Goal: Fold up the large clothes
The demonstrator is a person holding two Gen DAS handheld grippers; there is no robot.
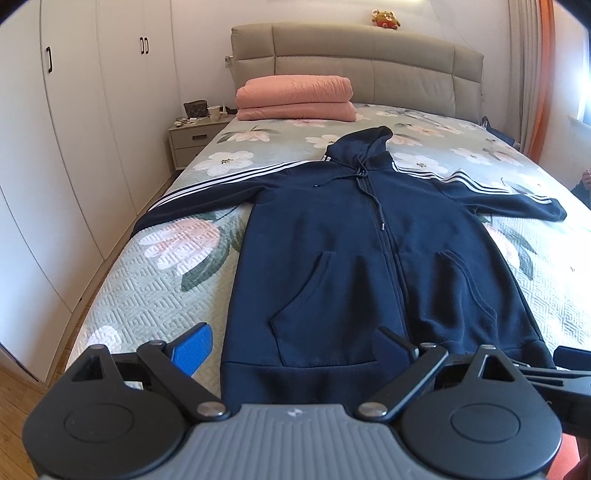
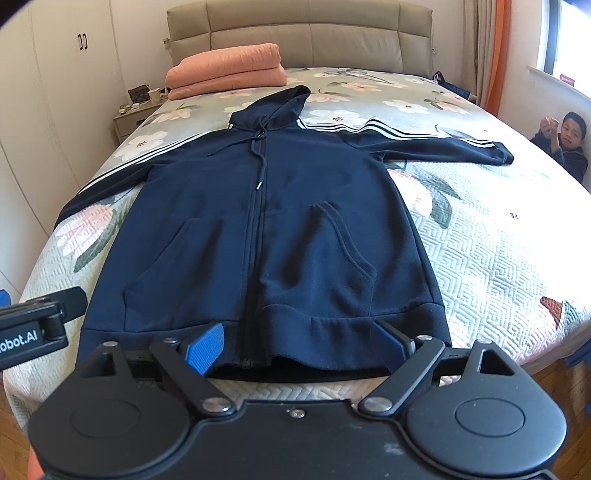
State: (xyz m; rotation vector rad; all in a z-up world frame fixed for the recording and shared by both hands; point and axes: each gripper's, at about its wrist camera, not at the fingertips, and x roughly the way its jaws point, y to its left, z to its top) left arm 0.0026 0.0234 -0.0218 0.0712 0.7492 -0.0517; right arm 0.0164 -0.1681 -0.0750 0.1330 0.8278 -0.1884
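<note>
Left wrist view: navy zip hoodie (image 1: pixel 332 236) lies face up, flat on the bed (image 1: pixel 147 295), hood toward the headboard (image 1: pixel 354 62), both striped sleeves spread out to the sides, zipper closed. Left claw (image 1: pixel 291 349) stands wide open over the hem, holding nothing; its left blue pad (image 1: pixel 192 349) is over the quilt just beside the hoodie's edge, its right finger over the dark fabric. Folded pink blanket (image 1: pixel 295 98) sits near the headboard; plush toy (image 1: pixel 386 18) on top of it; nightstand (image 1: pixel 192 138) beside the bed.

Right wrist view: same hoodie (image 2: pixel 266 229), hem nearest the camera. Right claw (image 2: pixel 295 345) wide open, empty, both blue pads (image 2: pixel 205 347) at the hem band, one either side of the zipper end. Contact with cloth: cannot tell. Part of the left claw shows at the left edge. A child (image 2: pixel 569 142) sits beyond the bed's far right side.
</note>
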